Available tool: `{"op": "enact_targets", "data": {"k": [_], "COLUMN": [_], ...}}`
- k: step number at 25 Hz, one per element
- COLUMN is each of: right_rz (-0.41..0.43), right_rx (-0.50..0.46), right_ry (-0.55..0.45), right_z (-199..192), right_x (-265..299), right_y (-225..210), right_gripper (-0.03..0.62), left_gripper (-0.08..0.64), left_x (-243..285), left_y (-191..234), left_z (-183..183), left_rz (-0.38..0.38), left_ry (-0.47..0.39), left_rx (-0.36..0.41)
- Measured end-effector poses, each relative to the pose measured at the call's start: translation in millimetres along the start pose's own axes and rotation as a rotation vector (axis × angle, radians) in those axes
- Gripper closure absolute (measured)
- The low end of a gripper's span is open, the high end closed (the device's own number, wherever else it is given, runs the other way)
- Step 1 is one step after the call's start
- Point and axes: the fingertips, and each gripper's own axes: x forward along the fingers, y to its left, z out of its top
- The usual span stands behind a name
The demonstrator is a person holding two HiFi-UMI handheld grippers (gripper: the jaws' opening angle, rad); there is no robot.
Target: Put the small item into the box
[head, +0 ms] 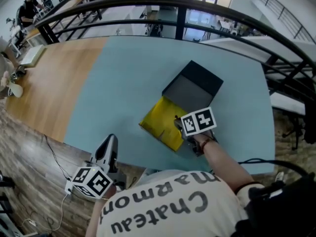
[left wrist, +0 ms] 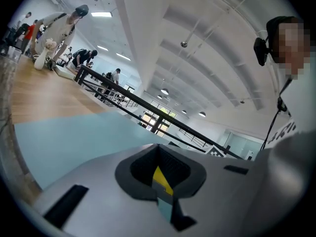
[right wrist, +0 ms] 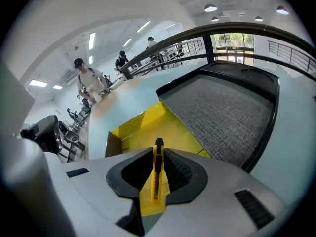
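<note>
- Utility knife (right wrist: 157,177), yellow, stands edge-on, clamped between the right gripper's (right wrist: 158,157) jaws; only the right gripper view shows this.
- Head view: right gripper (head: 180,126) hovers over the open yellow box (head: 159,123) on the teal table (head: 123,78), beside its grey-lined lid (head: 190,90).
- Left gripper (left wrist: 160,174) hangs off the table edge, its jaws almost together and empty.

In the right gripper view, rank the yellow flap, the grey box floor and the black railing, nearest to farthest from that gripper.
1. Yellow flap, directly ahead and closest.
2. Grey box floor, beyond it, to the right.
3. Black railing, far back, at the top.
</note>
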Motion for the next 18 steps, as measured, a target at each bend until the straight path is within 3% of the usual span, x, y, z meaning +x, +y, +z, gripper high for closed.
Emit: {"op": "enact_targets", "data": {"k": [6,18], "right_rz": [-0.019,-0.100], "right_rx": [-0.007,-0.122], "right_ry": [0.038,0.097], "right_z": [-1.0,-10.9], "right_x": [3.2,9.1], "right_y": [-0.5,7.6], "right_gripper": [0.503,0.503], "left_gripper": [0.558,0.558], "left_x": [4.8,9.7], "left_y": [1.5,-0.8], "left_z": [-1.2,-5.7], "left_rz": [-0.002,-0.015], "left_ry": [0.007,0.005], "left_rx": [-0.001,-0.010]}}
